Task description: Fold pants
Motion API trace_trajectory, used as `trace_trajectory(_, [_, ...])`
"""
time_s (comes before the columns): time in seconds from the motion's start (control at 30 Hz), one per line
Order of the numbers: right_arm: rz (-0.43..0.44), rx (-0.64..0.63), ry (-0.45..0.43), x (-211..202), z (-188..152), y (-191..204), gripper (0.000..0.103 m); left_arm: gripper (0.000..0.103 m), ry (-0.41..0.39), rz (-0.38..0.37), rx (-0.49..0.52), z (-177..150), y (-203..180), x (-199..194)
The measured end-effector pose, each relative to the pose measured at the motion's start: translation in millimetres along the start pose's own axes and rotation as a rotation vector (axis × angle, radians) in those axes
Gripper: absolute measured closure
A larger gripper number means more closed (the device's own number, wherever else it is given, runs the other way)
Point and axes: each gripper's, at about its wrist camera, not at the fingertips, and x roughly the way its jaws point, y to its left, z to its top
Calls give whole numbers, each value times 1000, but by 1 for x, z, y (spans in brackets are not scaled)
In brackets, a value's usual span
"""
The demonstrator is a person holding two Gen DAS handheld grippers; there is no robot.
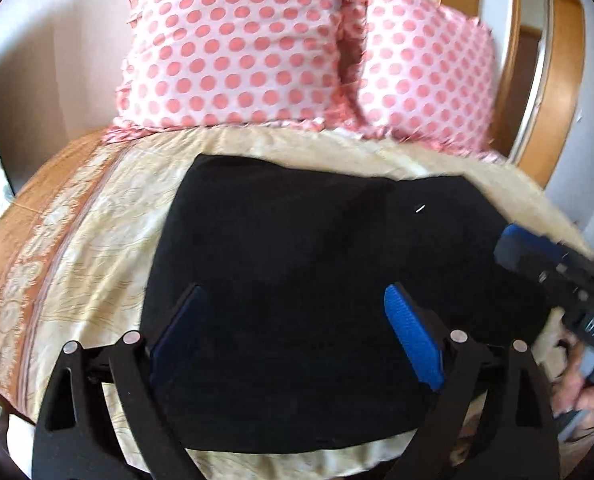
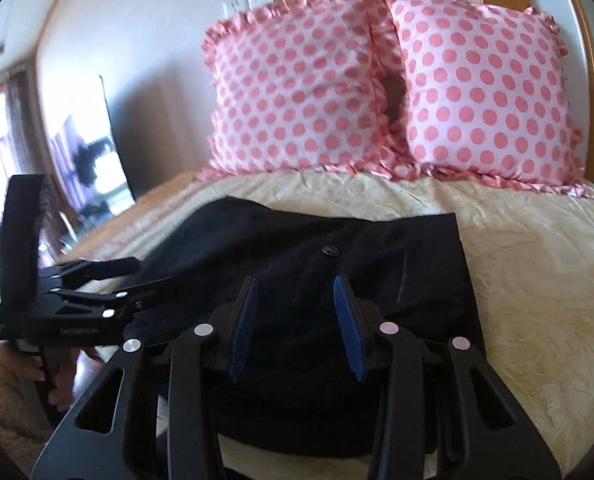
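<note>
The black pants (image 1: pixel 297 280) lie folded into a compact block on the cream bedspread (image 1: pixel 109 240). They also show in the right wrist view (image 2: pixel 317 280), with a button on top. My left gripper (image 1: pixel 293 300) is open and empty, hovering over the near part of the pants. My right gripper (image 2: pixel 297 288) is open and empty above the near edge of the pants. The right gripper's body (image 1: pixel 557 276) shows at the right of the left wrist view. The left gripper's body (image 2: pixel 69 300) shows at the left of the right wrist view.
Two pink polka-dot pillows (image 1: pixel 233 48) (image 2: pixel 485 92) stand at the head of the bed. A wooden headboard frame (image 1: pixel 565 80) rises at the right. The bedspread's orange border (image 1: pixel 37 220) runs along the left side. A dark screen (image 2: pixel 97 160) leans by the wall.
</note>
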Motion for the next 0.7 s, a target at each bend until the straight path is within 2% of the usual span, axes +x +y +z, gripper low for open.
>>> trace_trajectory(0.07, [-41, 29, 73, 11, -6, -5, 58, 10, 56, 11, -15, -8, 5, 9])
trace_trajectory(0.13, [-70, 63, 190, 28, -20, -13, 58, 8, 81, -20, -65, -14, 14, 18])
trace_trajectory(0.17, [-57, 60, 165, 25, -26, -14, 58, 8, 64, -27, -71, -18, 16, 15])
trace_trajectory(0.27, [-59, 48, 187, 24, -27, -13, 58, 7, 46, -29, -53, -22, 16, 12])
trace_trajectory(0.37, [8, 94, 194, 17, -15, -23, 58, 2, 25, -38, -32, -26, 15, 12])
trace_trajectory(0.4, [27, 127, 156, 8, -7, -31, 50, 2, 12, -39, -25, -29, 15, 11])
trace_trajectory(0.43, [17, 144, 132, 2, 1, -38, 36, 2, 0, -41, -22, -29, 15, 12])
trace_trajectory(0.5, [-30, 189, 98, -4, 18, -61, 29, 2, -20, -44, -18, -31, 15, 11])
trace_trajectory(0.57, [-44, 220, 116, 1, 27, -79, 29, 2, -30, -42, -14, -31, 14, 12])
trace_trajectory(0.7, [-13, 326, 221, 37, 35, -114, 29, 2, -38, -47, -10, -31, 14, 13])
